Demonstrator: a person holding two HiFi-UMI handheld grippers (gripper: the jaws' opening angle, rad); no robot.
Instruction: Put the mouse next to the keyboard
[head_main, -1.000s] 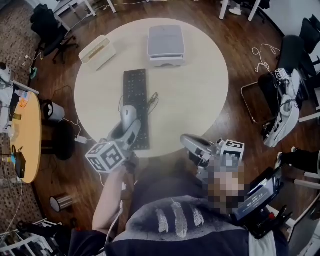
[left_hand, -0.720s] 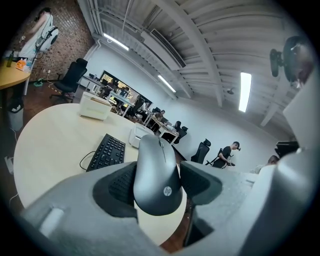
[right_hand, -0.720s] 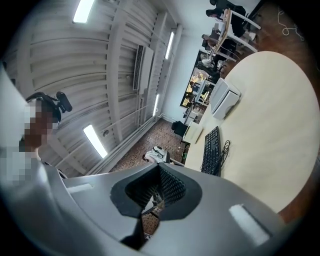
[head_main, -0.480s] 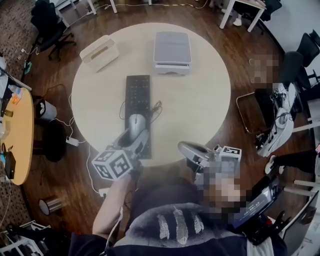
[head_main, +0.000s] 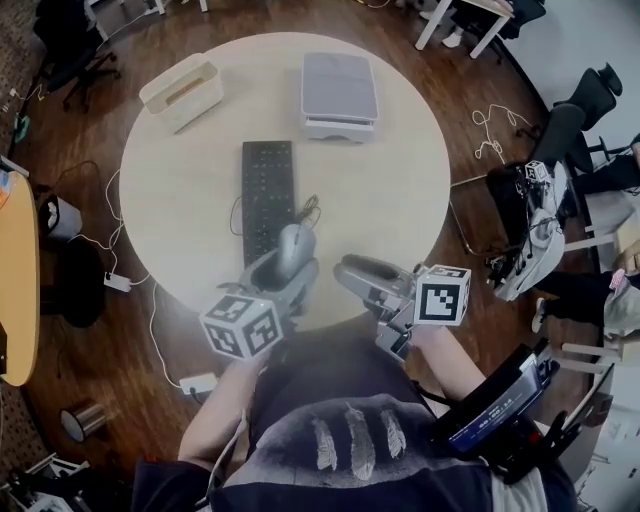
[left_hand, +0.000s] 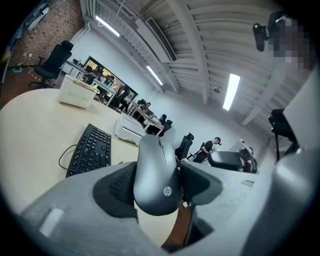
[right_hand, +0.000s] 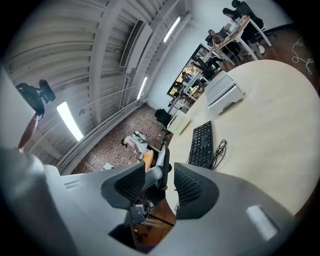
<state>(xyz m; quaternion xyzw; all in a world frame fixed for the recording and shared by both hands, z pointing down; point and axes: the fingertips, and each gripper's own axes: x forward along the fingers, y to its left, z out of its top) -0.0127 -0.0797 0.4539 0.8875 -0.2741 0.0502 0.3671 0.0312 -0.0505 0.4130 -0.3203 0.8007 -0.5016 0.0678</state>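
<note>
The mouse (left_hand: 155, 175) is pinched by its two sides between the pads of the left tongs (head_main: 285, 270), with its front end pointing away from the person. It is carried over the near part of the round surface (head_main: 400, 190), close to the near right corner of the keyboard (head_main: 267, 185). Whether it already touches the surface cannot be told.

For a good placing, it is judged that the mouse should be lowered flat onto a bare part at the right of the keyboard, parallel to its long side. The pads should be spread only when the underside rests fully, so that the mouse is not dropped or left tilted. A small gap should be kept, so that the keyboard is not pushed.

The right tongs (right_hand: 160, 186) are empty. Their jaws have just been opening and stand spread, with nothing between them; only the left tongs are seen through the gap, farther off. They are held near the edge of the surface, beside the left ones, and are best kept aside.

A bundled dark cable (head_main: 306, 210) lies just at the right side of the keyboard, about where the mouse is wanted, and it could be caught under the mouse. Farther away, a grey flat device (head_main: 338, 85) and a white box (head_main: 180, 92) stand well apart from the work.
</note>
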